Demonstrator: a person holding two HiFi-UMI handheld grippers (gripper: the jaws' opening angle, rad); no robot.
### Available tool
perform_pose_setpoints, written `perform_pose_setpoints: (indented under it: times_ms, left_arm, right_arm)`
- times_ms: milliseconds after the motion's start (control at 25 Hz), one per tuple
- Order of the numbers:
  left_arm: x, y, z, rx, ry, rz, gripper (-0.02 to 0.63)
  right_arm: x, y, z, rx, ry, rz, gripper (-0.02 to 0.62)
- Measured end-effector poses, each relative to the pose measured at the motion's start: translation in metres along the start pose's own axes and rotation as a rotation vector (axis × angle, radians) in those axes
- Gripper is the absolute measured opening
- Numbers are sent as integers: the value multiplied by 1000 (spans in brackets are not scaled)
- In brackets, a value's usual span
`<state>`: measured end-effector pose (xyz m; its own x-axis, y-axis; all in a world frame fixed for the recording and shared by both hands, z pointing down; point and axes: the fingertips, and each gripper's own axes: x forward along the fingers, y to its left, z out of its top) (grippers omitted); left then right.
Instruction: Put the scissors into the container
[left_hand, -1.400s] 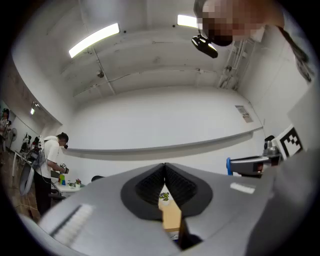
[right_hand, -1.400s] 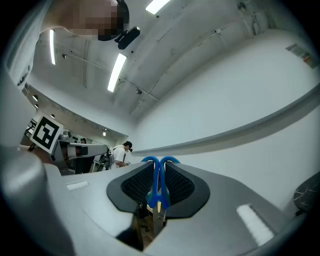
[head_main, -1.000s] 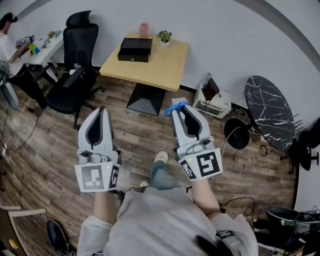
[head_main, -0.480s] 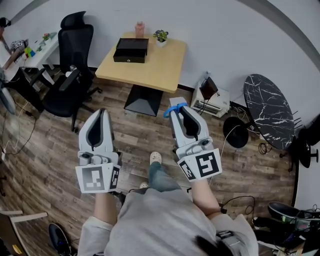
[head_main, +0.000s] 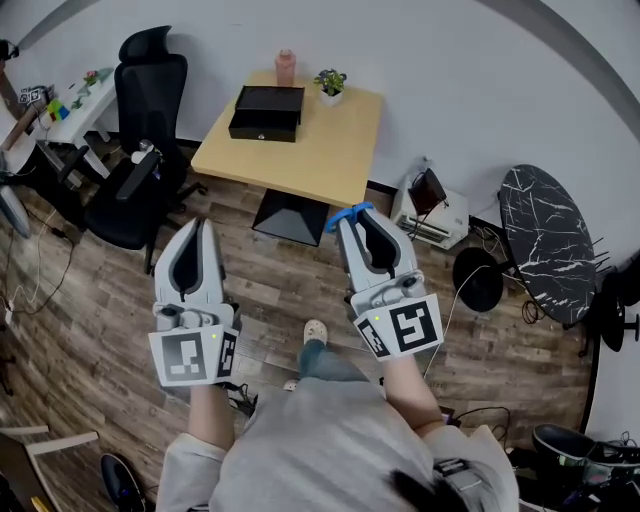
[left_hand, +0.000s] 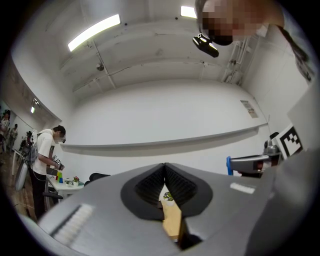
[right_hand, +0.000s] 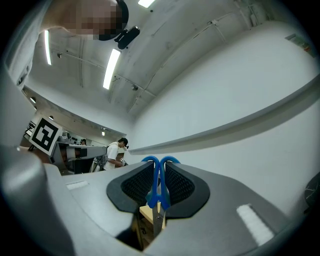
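Holding blue-handled scissors (right_hand: 159, 189) in the right gripper (head_main: 356, 220), jaws clamped narrow on them, handle loops poking out past the tips and the metal part tucked back between the pads. Left gripper (head_main: 202, 224) shut tight on nothing, just hanging alongside.

Not at the target yet: black container (head_main: 266, 111) sitting on the far part of the wooden table (head_main: 320, 152), well apart from both grippers, with bare floor in between.

Main worry from here, as a guess: pinched by such a thin section, so could swivel or slide out on any jolt or tilt. Could also snag those loops on the container rim and miss the drop. Can't tell from up here whether the top of that box is open or lidded, which would matter with only the left free.

Around it: pink bottle (head_main: 286, 66) and small potted plant (head_main: 329, 82) near the container, easy to knock. Black office chair (head_main: 140, 120) crowding the table's left side, marble-top table (head_main: 545, 240) off right.
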<state>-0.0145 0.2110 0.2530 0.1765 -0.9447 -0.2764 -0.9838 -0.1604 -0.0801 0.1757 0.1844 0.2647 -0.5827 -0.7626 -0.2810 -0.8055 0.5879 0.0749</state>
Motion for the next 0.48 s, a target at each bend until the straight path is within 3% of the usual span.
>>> perform_pose_setpoints:
  times_ms: [480]
  left_arm:
    - [98, 23, -18, 25, -24, 41, 58]
  right_arm:
    - [92, -58, -21, 1, -27, 44, 72]
